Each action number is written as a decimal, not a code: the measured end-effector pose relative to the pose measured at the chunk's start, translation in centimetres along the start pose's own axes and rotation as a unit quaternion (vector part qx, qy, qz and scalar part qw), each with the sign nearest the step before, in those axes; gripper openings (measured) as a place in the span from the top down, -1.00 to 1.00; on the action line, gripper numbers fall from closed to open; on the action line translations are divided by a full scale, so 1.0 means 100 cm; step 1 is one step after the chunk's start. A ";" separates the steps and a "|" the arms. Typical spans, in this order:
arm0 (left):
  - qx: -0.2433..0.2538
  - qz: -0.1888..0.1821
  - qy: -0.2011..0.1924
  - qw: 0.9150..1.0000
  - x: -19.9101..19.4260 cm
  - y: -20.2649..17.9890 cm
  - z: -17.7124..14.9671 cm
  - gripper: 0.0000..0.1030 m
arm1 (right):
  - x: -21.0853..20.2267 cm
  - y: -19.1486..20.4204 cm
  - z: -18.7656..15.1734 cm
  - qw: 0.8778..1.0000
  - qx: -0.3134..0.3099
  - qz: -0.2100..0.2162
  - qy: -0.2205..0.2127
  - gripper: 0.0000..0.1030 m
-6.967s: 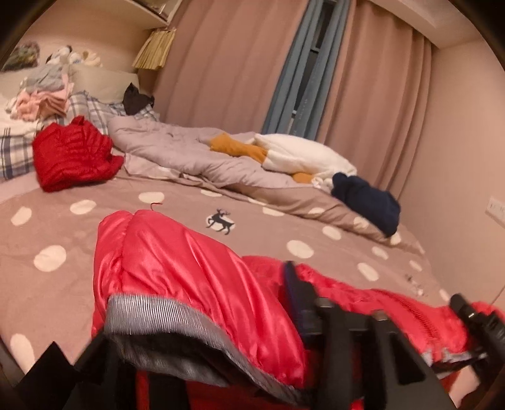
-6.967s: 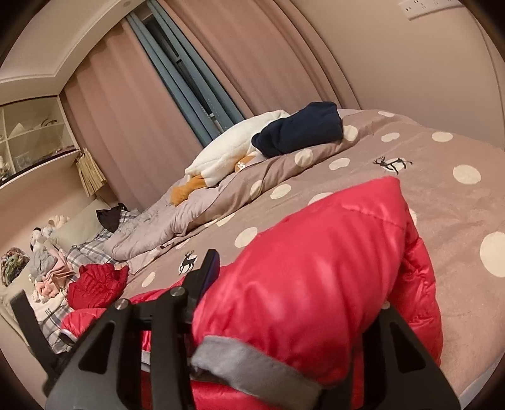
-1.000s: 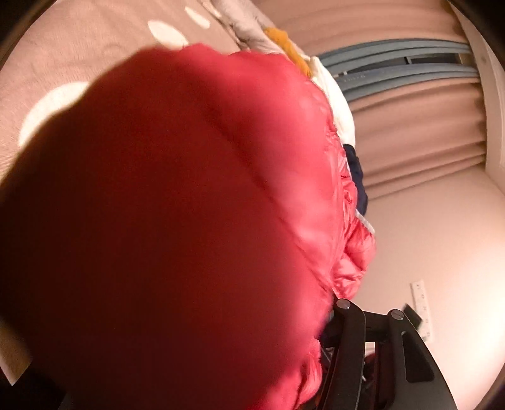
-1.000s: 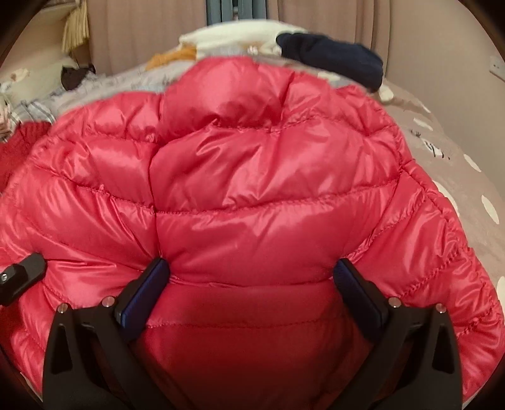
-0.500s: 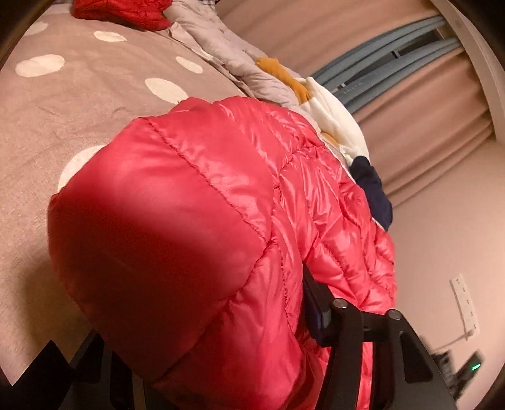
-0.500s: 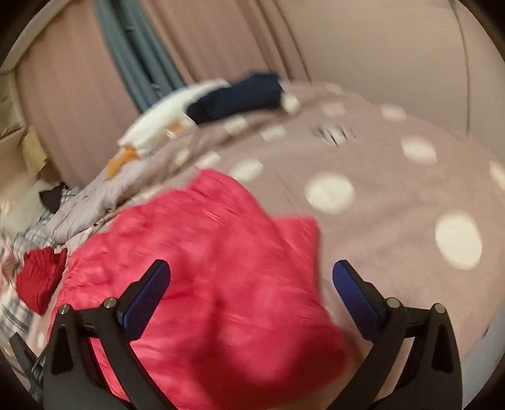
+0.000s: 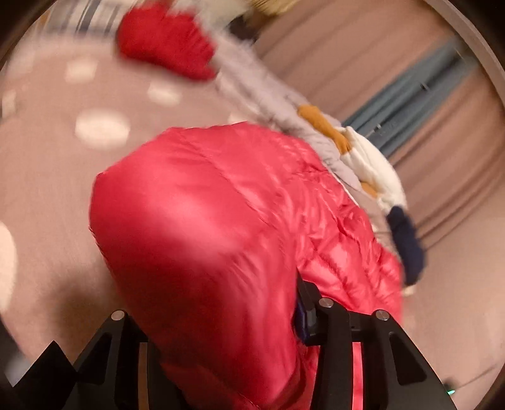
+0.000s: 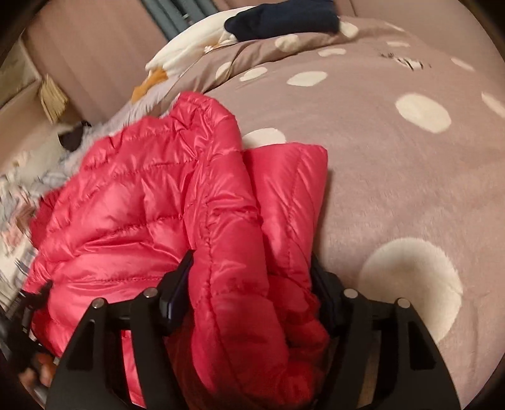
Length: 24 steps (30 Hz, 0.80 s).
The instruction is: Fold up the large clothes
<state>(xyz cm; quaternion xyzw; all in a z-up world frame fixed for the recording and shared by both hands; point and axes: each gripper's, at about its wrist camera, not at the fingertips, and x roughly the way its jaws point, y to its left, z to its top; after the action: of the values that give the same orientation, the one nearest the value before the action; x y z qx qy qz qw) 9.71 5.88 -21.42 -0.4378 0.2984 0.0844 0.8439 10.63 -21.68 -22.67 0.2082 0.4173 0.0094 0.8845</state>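
A shiny red puffer jacket (image 7: 240, 214) lies folded on the taupe polka-dot bedspread (image 7: 47, 176). It also shows in the right wrist view (image 8: 151, 202). My left gripper (image 7: 221, 318) is shut on a thick bunch of the red jacket at its near left end; the fabric bulges over and hides the left finger. My right gripper (image 8: 249, 284) is shut on the jacket's right end, with both fingers pressing a fat fold. The left gripper's tip (image 8: 31, 299) shows at the far left edge of the right wrist view.
Another red garment (image 7: 164, 47) lies near the pillows. A grey duvet (image 7: 268, 94), white and orange plush (image 7: 363, 157) and navy garment (image 8: 284, 17) lie along the bed's far side. Pink curtains (image 7: 410, 63) hang behind. The bedspread (image 8: 410, 173) stretches to the right.
My right gripper, open half a second ago, has closed on the jacket's right end. My left gripper keeps its hold and has swung, so the view blurs and shifts toward the pillows.
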 end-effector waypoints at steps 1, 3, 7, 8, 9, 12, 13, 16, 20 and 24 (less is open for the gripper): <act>-0.037 -0.023 0.018 0.999 0.002 0.013 0.003 0.14 | 0.001 -0.002 0.001 1.000 0.006 0.004 0.001 -0.29; -0.060 -0.040 0.037 0.997 0.004 0.023 0.006 0.05 | 0.003 -0.010 0.004 1.000 0.019 0.020 0.001 -0.30; 0.000 -0.004 0.023 1.000 -0.002 0.009 0.003 -0.01 | 0.005 -0.012 0.007 0.999 0.018 0.028 0.001 -0.31; 0.014 0.004 0.018 1.000 -0.003 0.004 0.002 -0.05 | 0.006 -0.011 0.008 1.000 0.016 0.026 0.001 -0.31; 0.026 0.013 0.014 0.999 -0.002 0.000 0.000 -0.07 | 0.003 -0.011 0.004 1.000 0.014 0.025 0.001 -0.31; 0.015 0.011 0.023 1.000 0.004 -0.001 0.005 -0.15 | 0.000 -0.012 0.002 0.999 0.014 0.032 0.000 -0.31; 0.012 0.013 0.026 0.999 0.005 0.001 0.004 -0.19 | 0.001 -0.014 0.002 0.999 0.018 0.037 0.000 -0.31; 0.005 0.060 -0.007 0.998 -0.005 0.004 0.006 -0.56 | 0.001 -0.017 0.000 0.999 0.020 0.040 -0.002 -0.31; 0.020 0.089 -0.033 0.995 -0.015 0.006 0.012 -0.61 | 0.002 -0.017 -0.001 0.999 0.018 0.034 -0.005 -0.32; -0.035 0.013 0.038 0.999 0.002 0.027 0.017 -0.30 | 0.001 -0.015 -0.002 0.999 0.023 0.025 -0.008 -0.33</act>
<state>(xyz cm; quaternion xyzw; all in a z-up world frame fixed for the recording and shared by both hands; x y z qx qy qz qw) 9.51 8.83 -22.62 -0.4661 0.3323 0.0892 0.8151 10.30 -22.97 -23.41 0.2387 0.4051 0.0206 0.8823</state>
